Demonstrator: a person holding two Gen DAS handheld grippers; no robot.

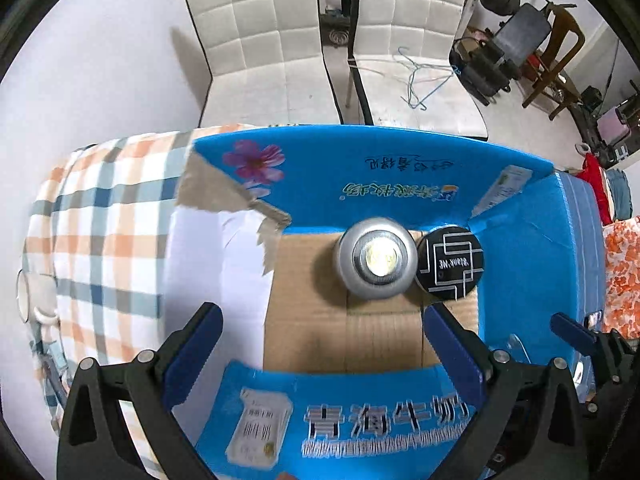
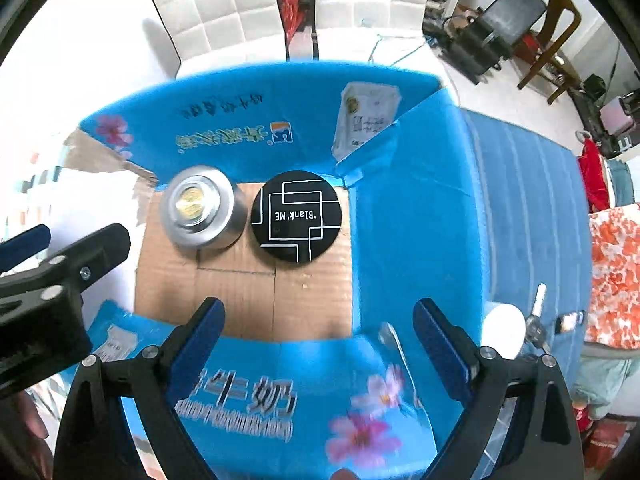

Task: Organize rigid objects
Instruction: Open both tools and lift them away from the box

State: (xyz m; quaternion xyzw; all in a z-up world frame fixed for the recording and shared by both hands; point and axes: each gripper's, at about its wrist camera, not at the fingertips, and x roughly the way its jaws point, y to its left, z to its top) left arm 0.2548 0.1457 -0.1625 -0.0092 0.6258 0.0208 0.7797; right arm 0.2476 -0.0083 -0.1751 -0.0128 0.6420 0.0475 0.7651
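Observation:
An open blue carton (image 1: 320, 168) (image 2: 420, 208) with a brown cardboard floor holds two things at its far side. A silver round tin (image 1: 376, 262) (image 2: 200, 208) stands on the left and a black round case (image 1: 450, 264) (image 2: 297, 216) printed "Blank ME" lies right of it, touching or nearly so. My left gripper (image 1: 320, 344) hovers open over the carton's near flap, nothing between its fingers. My right gripper (image 2: 318, 336) is open too, above the near flap on the right. The left gripper's side shows at the left edge (image 2: 48, 280) of the right wrist view.
The carton sits on a checked cloth (image 1: 96, 232). A clear spoon (image 2: 394, 344), a white cylinder (image 2: 504, 330) and keys (image 2: 538, 320) lie on the carton's right flap. Two white chairs (image 1: 260, 40) stand behind; clutter and a wooden chair (image 1: 560, 48) fill the far right.

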